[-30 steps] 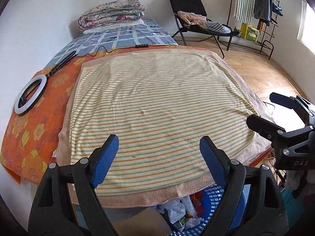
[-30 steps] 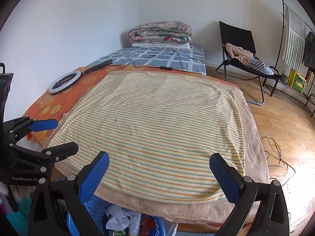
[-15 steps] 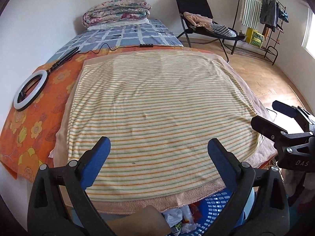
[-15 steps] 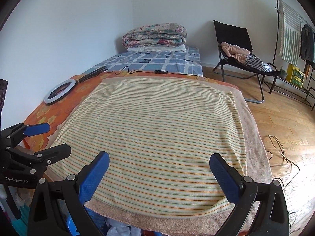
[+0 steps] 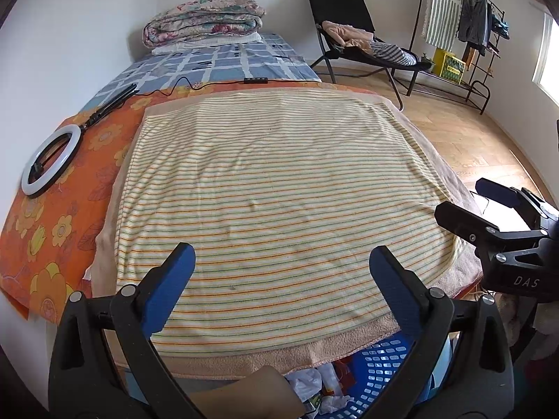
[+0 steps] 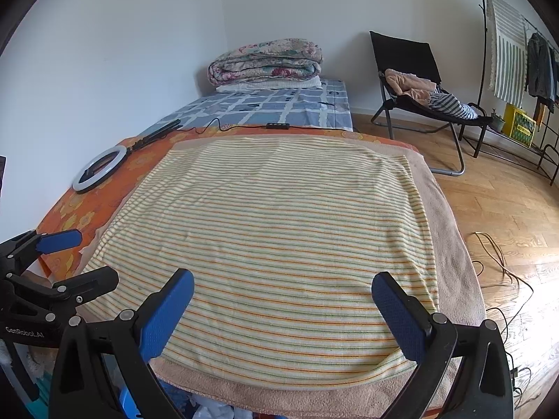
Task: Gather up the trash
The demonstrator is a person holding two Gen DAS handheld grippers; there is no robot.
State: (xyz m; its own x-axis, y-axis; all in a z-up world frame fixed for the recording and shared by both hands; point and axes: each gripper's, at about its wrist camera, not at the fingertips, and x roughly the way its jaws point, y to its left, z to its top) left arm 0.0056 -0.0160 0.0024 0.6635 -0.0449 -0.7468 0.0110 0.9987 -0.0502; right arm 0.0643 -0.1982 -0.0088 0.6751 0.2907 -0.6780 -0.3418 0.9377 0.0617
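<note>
Striped towelling covers the bed (image 5: 279,181), and both tongs hang above its near edge, tilted downward. The left tongs (image 5: 281,272) have just been opening and stand spread with nothing between them; the right tongs (image 6: 283,300) are spread and bare too. Below the bed's edge, crumpled trash (image 5: 314,384) lies in a blue basket (image 5: 380,366). A ring light (image 5: 50,159) rests farther left.
</note>
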